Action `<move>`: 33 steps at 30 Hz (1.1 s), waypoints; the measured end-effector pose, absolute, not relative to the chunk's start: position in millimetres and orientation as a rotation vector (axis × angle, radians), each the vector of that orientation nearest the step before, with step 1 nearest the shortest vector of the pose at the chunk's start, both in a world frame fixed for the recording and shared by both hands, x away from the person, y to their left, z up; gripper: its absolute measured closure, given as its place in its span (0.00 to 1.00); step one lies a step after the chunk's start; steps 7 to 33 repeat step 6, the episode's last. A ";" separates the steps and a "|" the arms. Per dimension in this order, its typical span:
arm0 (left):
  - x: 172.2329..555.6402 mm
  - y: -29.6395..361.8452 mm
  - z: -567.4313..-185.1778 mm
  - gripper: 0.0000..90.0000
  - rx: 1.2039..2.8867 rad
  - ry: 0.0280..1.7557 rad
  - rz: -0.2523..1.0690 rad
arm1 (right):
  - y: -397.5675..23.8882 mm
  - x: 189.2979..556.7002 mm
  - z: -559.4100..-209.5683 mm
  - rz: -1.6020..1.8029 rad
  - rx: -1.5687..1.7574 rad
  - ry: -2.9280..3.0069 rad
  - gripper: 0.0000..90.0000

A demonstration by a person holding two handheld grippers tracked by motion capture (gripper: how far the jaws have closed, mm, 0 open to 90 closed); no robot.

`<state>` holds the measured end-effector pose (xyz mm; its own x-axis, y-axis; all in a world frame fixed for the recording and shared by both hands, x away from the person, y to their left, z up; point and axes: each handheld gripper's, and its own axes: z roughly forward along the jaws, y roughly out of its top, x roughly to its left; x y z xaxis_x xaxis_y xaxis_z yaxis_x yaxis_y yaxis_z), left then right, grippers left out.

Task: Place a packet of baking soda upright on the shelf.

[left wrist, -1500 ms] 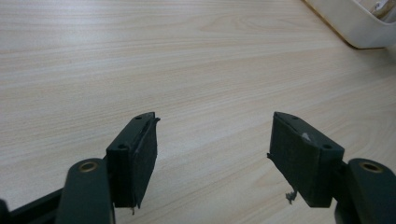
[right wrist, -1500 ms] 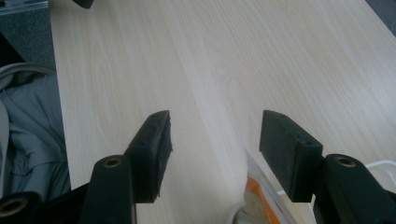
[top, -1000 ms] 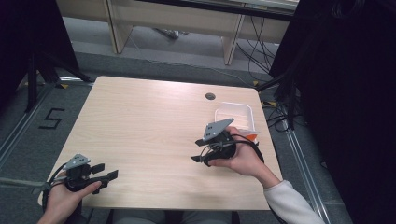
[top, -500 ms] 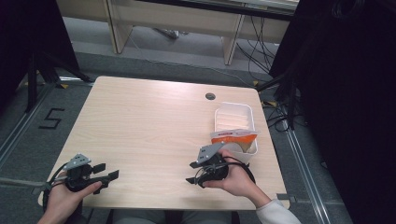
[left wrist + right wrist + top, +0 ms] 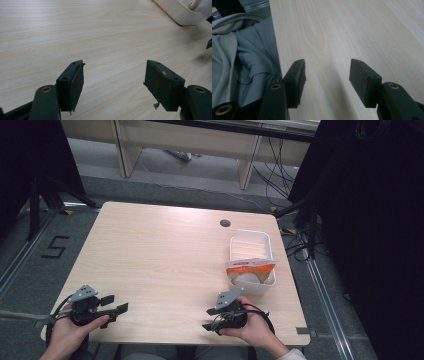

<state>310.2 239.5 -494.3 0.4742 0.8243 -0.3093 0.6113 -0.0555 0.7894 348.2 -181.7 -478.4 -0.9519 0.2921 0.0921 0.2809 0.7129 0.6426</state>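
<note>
High view: right claw [image 5: 210, 319] released, closing slightly, nothing between; left claw [image 5: 118, 304] released; tub [image 5: 250, 242] with orange packet [image 5: 250, 266], perhaps lid.

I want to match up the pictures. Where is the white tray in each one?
High view: the white tray sits at the table's right edge, beyond the right gripper.
Left gripper view: its corner pokes in at the top right.
Right gripper view: I can't find it there.
Shared landmark: the pale wooden table.

Black two-jaw claws [image 5: 114, 306] [image 5: 210, 319], grey three-cornered top plates, black cables, grey clothing.
</note>
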 end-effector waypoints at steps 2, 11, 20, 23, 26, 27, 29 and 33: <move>309.8 238.9 -493.9 0.34 1.753 1.234 0.273 | -185.0 344.9 -478.1 1.102 0.541 2.894 0.53; 310.6 238.3 -494.2 0.34 1.749 1.226 0.272 | -190.8 340.9 -478.5 1.088 0.550 2.890 0.54; 310.6 238.3 -494.2 0.34 1.749 1.226 0.272 | -190.8 340.9 -478.5 1.088 0.550 2.890 0.54; 310.6 238.3 -494.2 0.34 1.749 1.226 0.272 | -190.8 340.9 -478.5 1.088 0.550 2.890 0.54; 310.6 238.3 -494.2 0.34 1.749 1.226 0.272 | -190.8 340.9 -478.5 1.088 0.550 2.890 0.54; 310.6 238.3 -494.2 0.34 1.749 1.226 0.272 | -190.8 340.9 -478.5 1.088 0.550 2.890 0.54; 310.6 238.3 -494.2 0.34 1.749 1.226 0.272 | -190.8 340.9 -478.5 1.088 0.550 2.890 0.54; 310.6 238.3 -494.2 0.34 1.749 1.226 0.272 | -190.8 340.9 -478.5 1.088 0.550 2.890 0.54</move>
